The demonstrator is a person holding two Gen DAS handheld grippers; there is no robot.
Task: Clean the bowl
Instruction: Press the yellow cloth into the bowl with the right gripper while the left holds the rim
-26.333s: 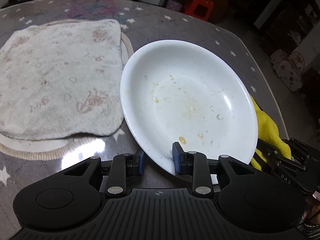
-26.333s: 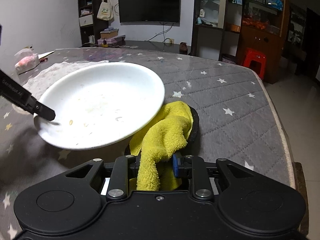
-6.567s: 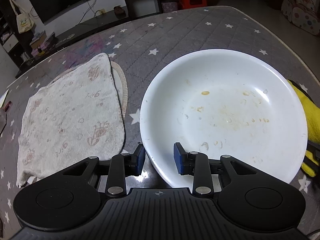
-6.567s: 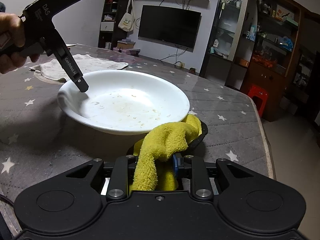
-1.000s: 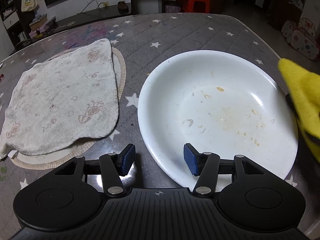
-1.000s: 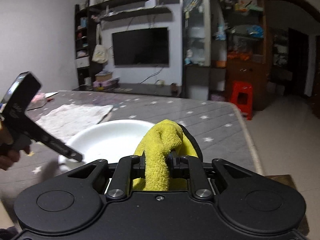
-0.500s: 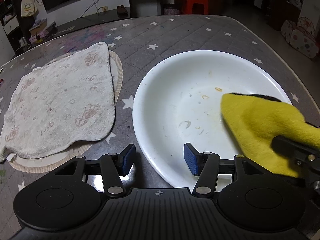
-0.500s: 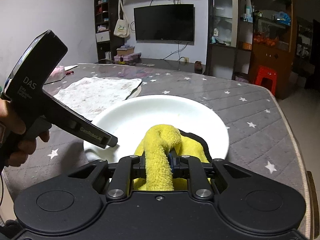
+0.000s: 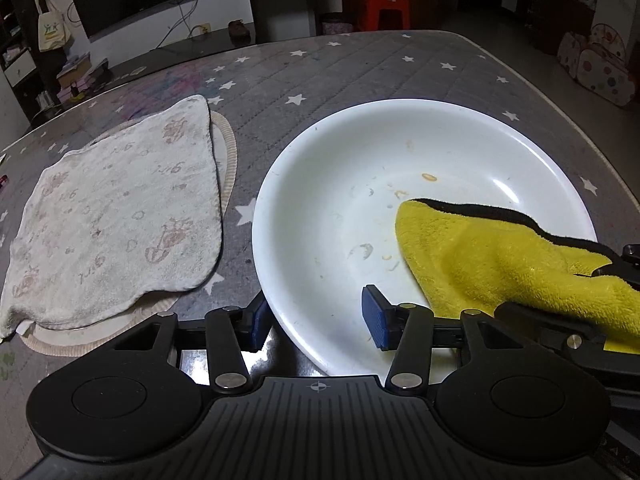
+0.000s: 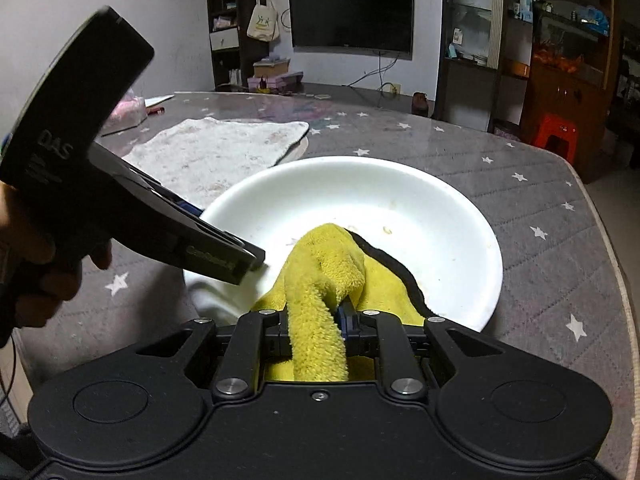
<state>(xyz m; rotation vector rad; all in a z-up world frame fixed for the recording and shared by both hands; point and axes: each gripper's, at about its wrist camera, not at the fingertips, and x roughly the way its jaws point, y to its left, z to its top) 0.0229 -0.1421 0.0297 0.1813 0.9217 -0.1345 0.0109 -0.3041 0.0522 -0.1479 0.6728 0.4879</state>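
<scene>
We see a glossy white shallow bowl [image 9: 420,160] flecked with small orange-brown specks, and in it a bright yellow fluffy cloth [image 9: 500,264] edged in black. Our black grippers carry blue finger pads [image 9: 374,316]. The grey quilted table cover [image 9: 360,68] is dotted with white stars. The off-white towel [image 9: 112,216] bears faded pink-brown prints.
</scene>
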